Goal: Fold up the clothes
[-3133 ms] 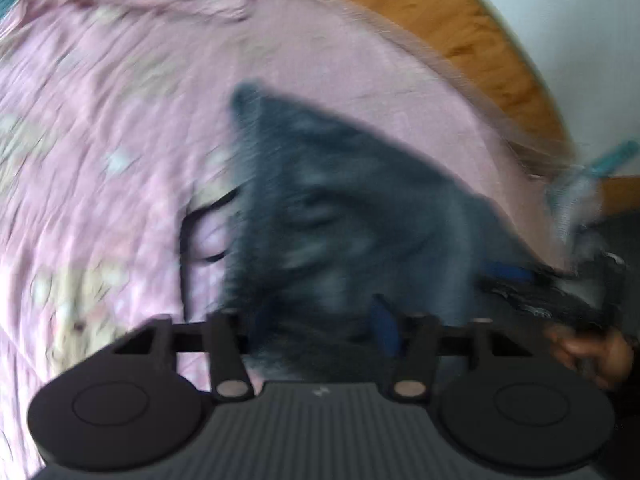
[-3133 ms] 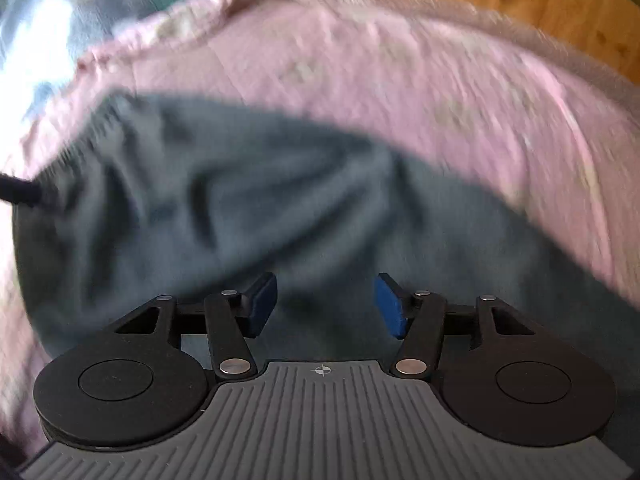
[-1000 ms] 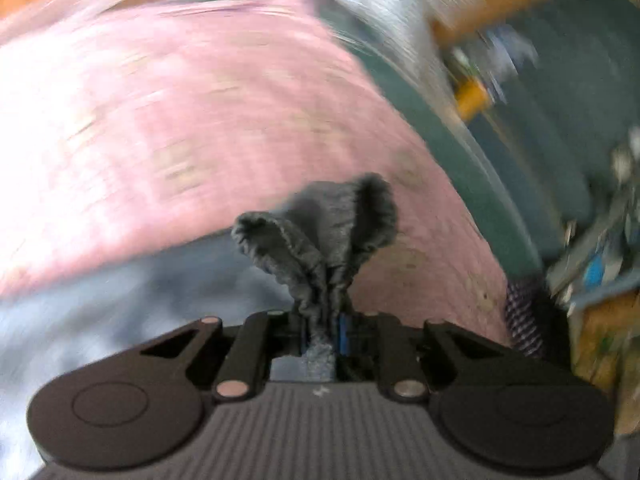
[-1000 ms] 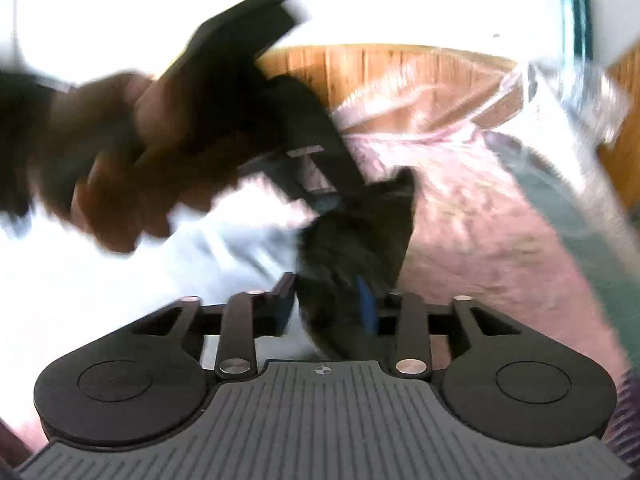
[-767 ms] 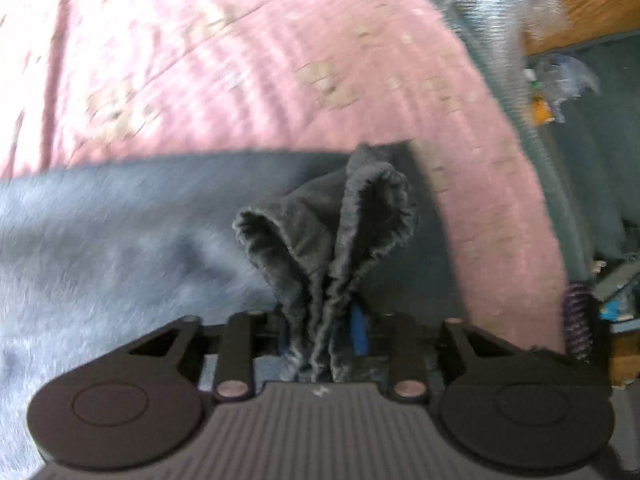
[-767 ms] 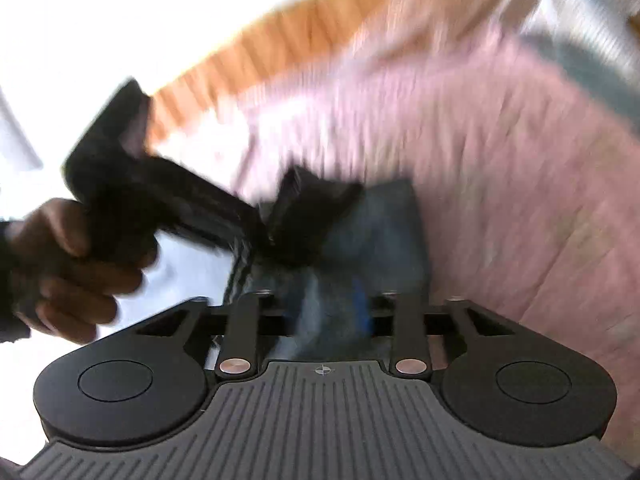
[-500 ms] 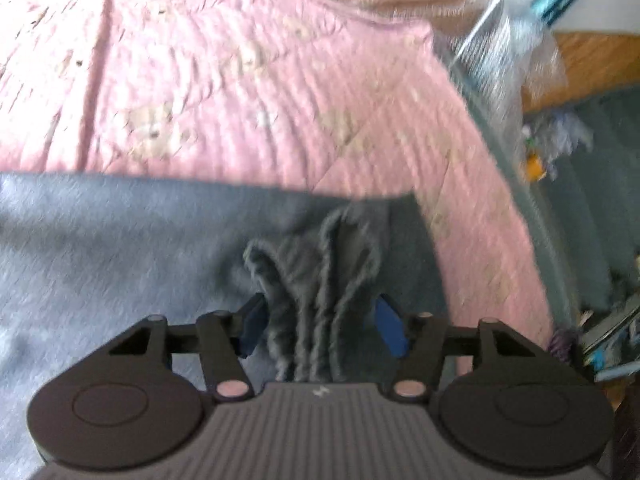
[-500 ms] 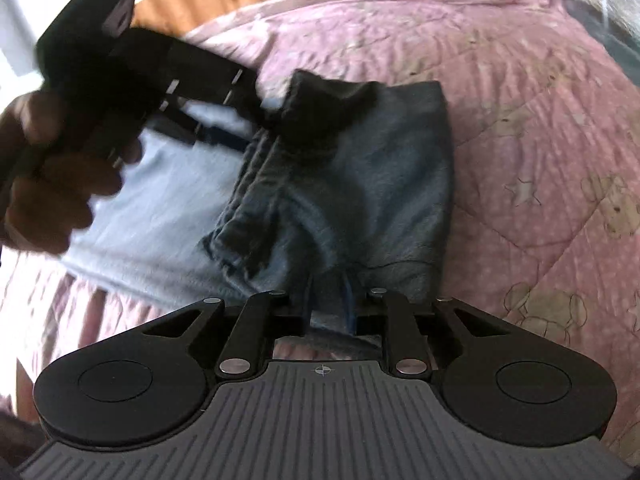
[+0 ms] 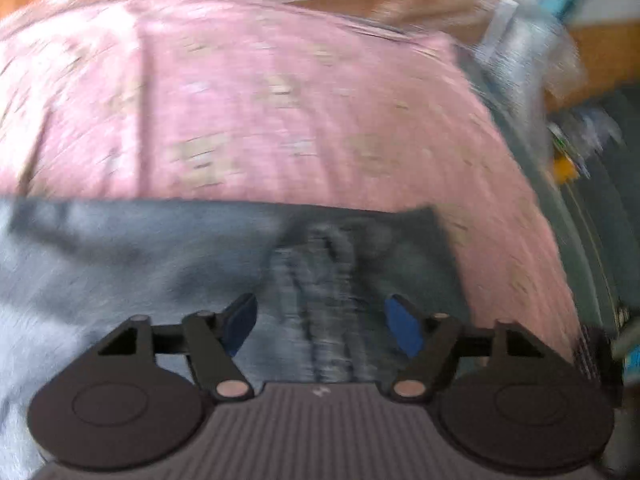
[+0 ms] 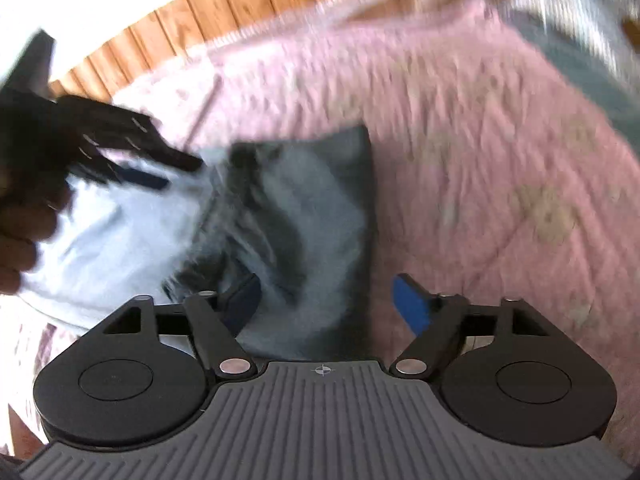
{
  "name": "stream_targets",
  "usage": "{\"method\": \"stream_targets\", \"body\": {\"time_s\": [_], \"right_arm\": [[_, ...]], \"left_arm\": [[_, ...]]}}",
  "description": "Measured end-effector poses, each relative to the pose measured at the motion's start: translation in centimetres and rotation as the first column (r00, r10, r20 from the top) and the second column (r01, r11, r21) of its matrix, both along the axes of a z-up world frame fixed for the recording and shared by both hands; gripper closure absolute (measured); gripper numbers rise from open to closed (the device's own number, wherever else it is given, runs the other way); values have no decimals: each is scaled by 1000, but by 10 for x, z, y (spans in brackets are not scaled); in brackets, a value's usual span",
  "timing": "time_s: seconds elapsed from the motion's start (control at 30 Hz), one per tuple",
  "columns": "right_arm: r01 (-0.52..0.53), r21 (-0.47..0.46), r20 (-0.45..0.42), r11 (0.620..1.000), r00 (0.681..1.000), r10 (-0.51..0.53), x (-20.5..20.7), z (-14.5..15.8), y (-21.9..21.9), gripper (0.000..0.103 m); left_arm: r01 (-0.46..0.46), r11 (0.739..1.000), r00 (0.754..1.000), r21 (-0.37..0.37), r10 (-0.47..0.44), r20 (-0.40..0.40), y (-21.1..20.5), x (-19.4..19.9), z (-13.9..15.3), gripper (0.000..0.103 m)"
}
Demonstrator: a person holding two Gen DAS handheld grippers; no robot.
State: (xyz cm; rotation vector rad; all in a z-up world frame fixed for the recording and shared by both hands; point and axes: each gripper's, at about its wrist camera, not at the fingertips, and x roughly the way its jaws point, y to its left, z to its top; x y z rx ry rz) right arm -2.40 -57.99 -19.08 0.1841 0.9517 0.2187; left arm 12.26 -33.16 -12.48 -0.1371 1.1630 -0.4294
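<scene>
A: Item 1, left claw (image 9: 320,320). Status?

B: Wide apart, nothing in it. Half a sec ago it had only just let go of the bunched hem; a sec ago you were clamped on that hem w/ it. Blue pads (image 9: 404,330) now stand either side of the fabric, not touching it as far as I can tell.

A: Item 2, right claw (image 10: 326,300)?

B: Also spread wide, empty. Half a sec back it was pinched shut on the near edge. So you've released both corners.

A: Item 3, the garment?

B: Dark grey garment (image 10: 320,208), type unclear, prob. shorts or trousers. Lies folded over on the pink quilt (image 10: 500,152) of the bed, upper layer doubled onto a paler, lit-up part (image 10: 112,236). Right edge looks straight; gathered ruffles near the left side. In the left wrist view the gathered band (image 9: 320,280) sits just ahead of the claw.

A: Meaning for the task?

B: One fold is laid, I'd say. Top layer looks rumpled, so smooth it or make the next fold. Both views blurred; fine detail n/a.

A: Your left hand?

B: Seen in the right wrist view, left hand (image 10: 20,216) gripping the other tool, beside the garment's far end.
</scene>
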Motion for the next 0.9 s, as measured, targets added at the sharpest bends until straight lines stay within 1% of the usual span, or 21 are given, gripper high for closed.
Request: {"method": "stream_targets", "body": {"time_s": [0.03, 0.07, 0.1, 0.17, 0.23, 0.27, 0.3, 0.33, 0.37, 0.43, 0.5, 0.53, 0.57, 0.63, 0.7, 0.73, 0.77, 0.8, 0.83, 0.87, 0.9], "right_arm": [[-6, -7, -27, 1000, 1000, 6, 2, -5, 2, 79], [-23, -33, -19, 999, 1000, 22, 2, -4, 9, 89], [-44, -68, 23, 997, 999, 46, -2, 5, 17, 95], [-103, -169, 116, 980, 985, 124, -9, 26, 41, 95], [-155, -237, 190, 959, 961, 203, -16, 43, 65, 96], [-177, -259, 221, 949, 946, 237, -19, 49, 76, 96], [-198, -283, 251, 938, 929, 272, -21, 56, 88, 96], [-218, -306, 280, 927, 910, 307, -24, 63, 99, 96], [-235, -317, 300, 919, 894, 333, -26, 67, 108, 96], [-263, -275, 312, 925, 886, 344, -23, 66, 115, 85], [-246, -187, 347, 951, 889, 298, -22, 72, 111, 55], [-233, -128, 363, 964, 894, 264, -20, 76, 106, 53], [-223, -72, 363, 972, 902, 233, -16, 78, 104, 54], [-212, 15, 297, 977, 934, 198, 5, 69, 107, 54], [-222, 75, 208, 972, 957, 203, 28, 48, 119, 77], [-232, 96, 160, 968, 963, 215, 37, 36, 127, 81], [-248, 99, 108, 964, 965, 237, 44, 23, 137, 82], [-273, 97, 54, 957, 962, 268, 49, 10, 148, 82], [-298, 90, 14, 950, 954, 298, 51, 0, 158, 82], [-325, 68, 4, 943, 945, 326, 47, -4, 165, 82], [-352, 40, 3, 935, 936, 352, 44, -5, 173, 82]], "left_arm": [[48, 999, 999, -4, -48, 7, -14, 1, 5, 24], [95, 995, 995, -7, -95, 15, -27, 1, 11, 21], [141, 990, 990, -18, -141, 20, -41, 2, 15, 16], [229, 973, 973, -43, -228, 24, -68, 5, 19, 10], [206, 977, 979, -58, -206, 8, -47, 6, 14, 10], [181, 981, 983, -67, -181, -3, -30, 5, 12, 29], [155, 985, 988, -75, -156, -13, -14, 5, 9, 80], [129, 988, 991, -84, -131, -23, 2, 5, 6, 99], [103, 990, 994, -91, -107, -34, 18, 5, 4, 97], [51, 993, 997, -106, -57, -56, 51, 5, -2, 97], [-2, 993, 997, -120, -7, -79, 84, 5, -7, 97], [-29, 992, 996, -126, 17, -90, 100, 5, -10, 96], [-55, 990, 994, -132, 42, -102, 116, 5, -12, 96], [-108, 983, 988, -151, 88, -128, 145, 6, -22, 96], [-142, 977, 981, -159, 118, -153, 161, 9, -41, 90], [-151, 975, 979, -161, 126, -159, 165, 9, -47, 86], [-155, 974, 978, -165, 128, -165, 168, 8, -52, 77], [-160, 973, 977, -167, 132, -169, 171, 6, -55, 63], [-169, 973, 976, -156, 143, -164, 174, 1, -56, 54], [-183, 973, 975, -137, 162, -151, 179, -6, -55, 39], [-199, 971, 974, -130, 182, -136, 184, -12, -54, 37]]}}
